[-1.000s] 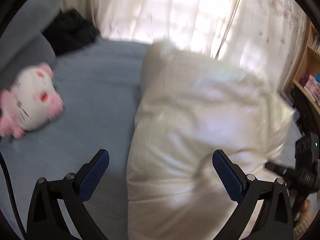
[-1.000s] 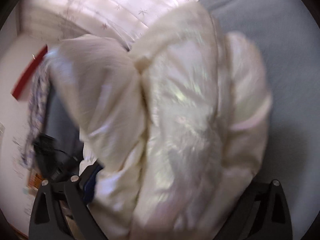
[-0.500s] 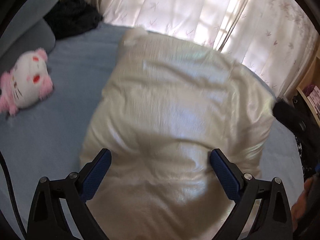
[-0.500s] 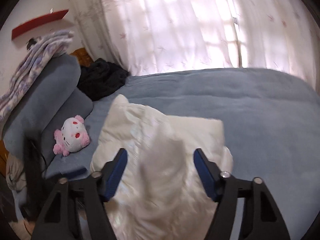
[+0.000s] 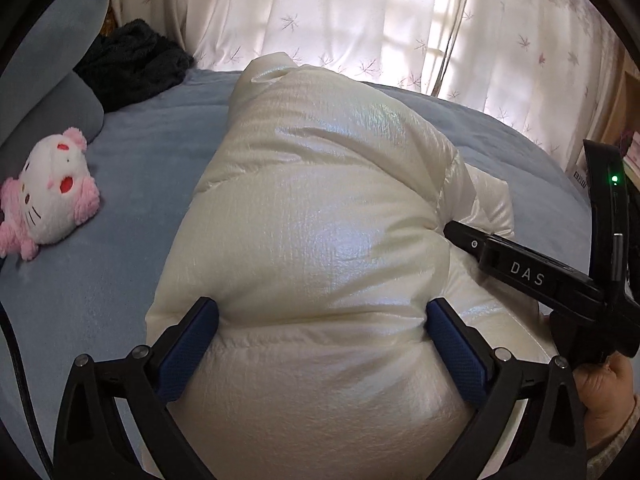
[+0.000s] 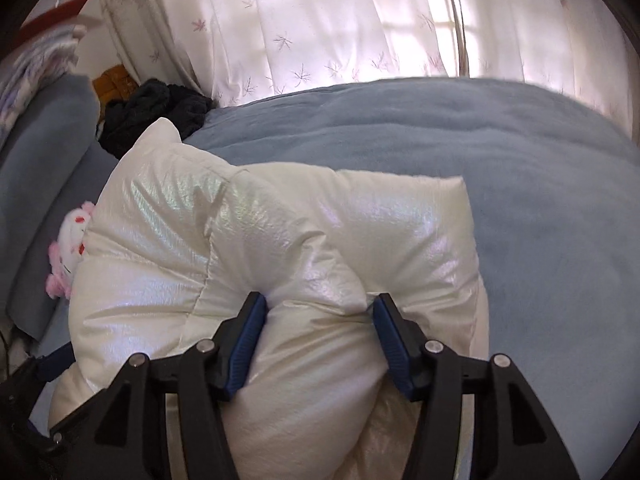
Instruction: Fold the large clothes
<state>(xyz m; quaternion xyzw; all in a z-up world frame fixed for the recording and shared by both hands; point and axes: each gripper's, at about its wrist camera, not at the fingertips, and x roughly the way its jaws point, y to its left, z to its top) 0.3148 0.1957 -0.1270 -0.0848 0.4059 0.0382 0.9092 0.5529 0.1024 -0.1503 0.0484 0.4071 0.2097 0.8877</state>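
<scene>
A: Left wrist view first: the left gripper [image 5: 320, 320] sits with its jaws spread wide, one pad on each side of a thick roll of the cream puffer jacket [image 5: 320, 220]. It's pressed into the padding but I wouldn't call it a clamp.

B: And the jacket itself?

A: Bundled on the blue bed [image 5: 140, 160], long axis running from the near edge away toward the curtains [image 5: 340, 20]. A pink plush cat [image 5: 48, 196] lies well to its left, a dark garment [image 5: 132, 64] at the far left corner.

B: Right side?

A: The right gripper [image 6: 320, 316] has its jaws pinched in on a narrower fold at the jacket's near right edge. It looks like the real hold, so I'd guess the next fold leads from that hand.
</scene>
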